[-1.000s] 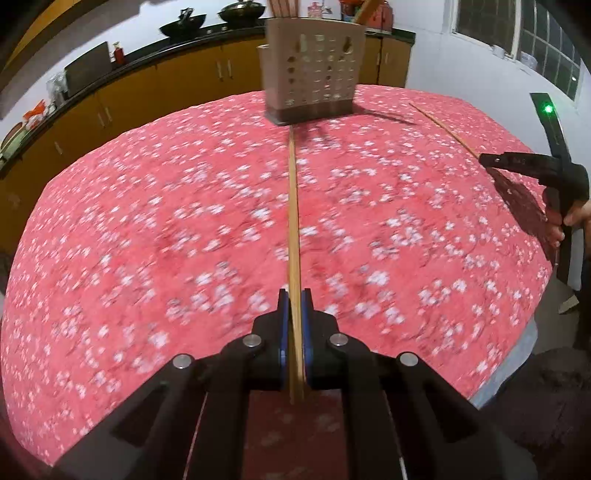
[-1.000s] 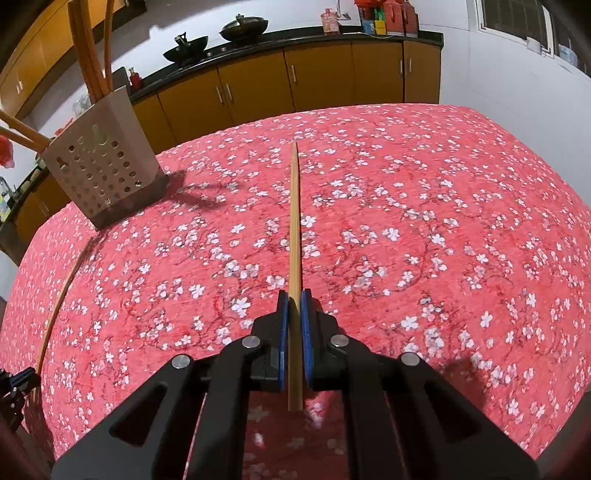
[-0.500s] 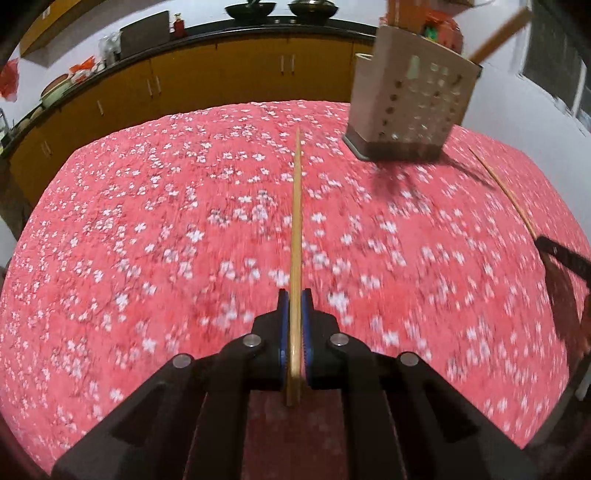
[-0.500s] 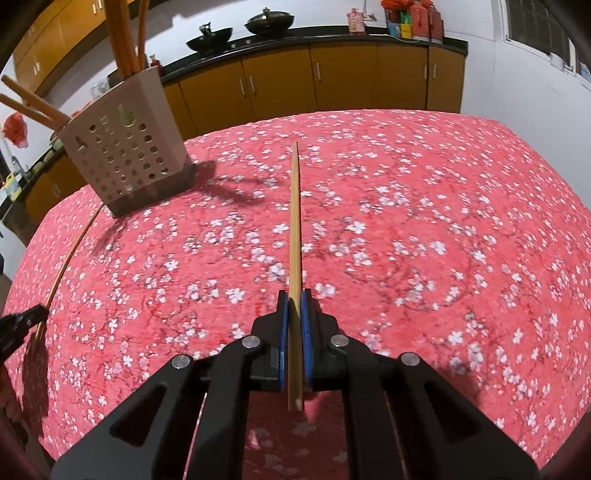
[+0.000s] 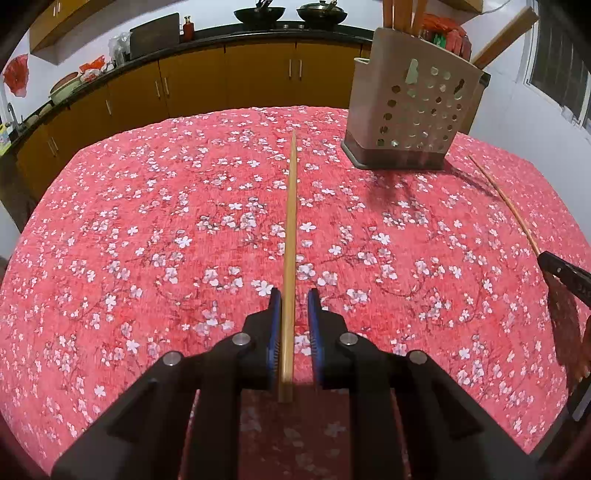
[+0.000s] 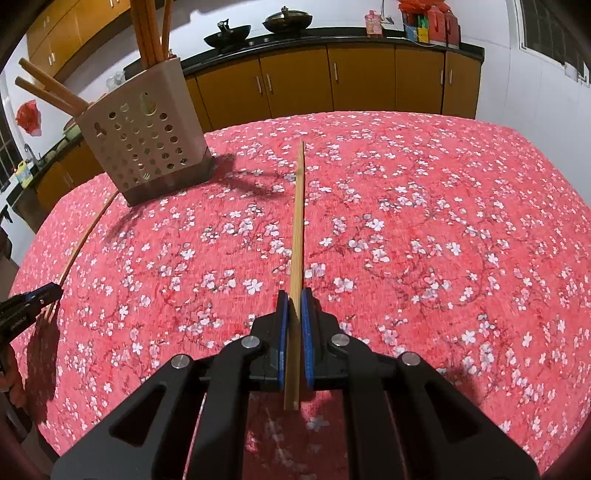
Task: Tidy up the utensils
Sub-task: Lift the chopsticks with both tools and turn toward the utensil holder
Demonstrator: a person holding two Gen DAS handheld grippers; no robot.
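Now left jaws opening, chopstick (image 5: 290, 236) between

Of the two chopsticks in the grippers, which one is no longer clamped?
The left gripper's chopstick: its jaws are opening, with a gap beside the stick. The right gripper is shut on the other chopstick.

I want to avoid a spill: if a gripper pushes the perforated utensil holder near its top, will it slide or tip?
The utensil holder looks tall over a small base, so a high push would probably tip it. Chopsticks rise well above its rim, likely adding top weight. The tablecloth looks textured, so the base may grip rather than slide.
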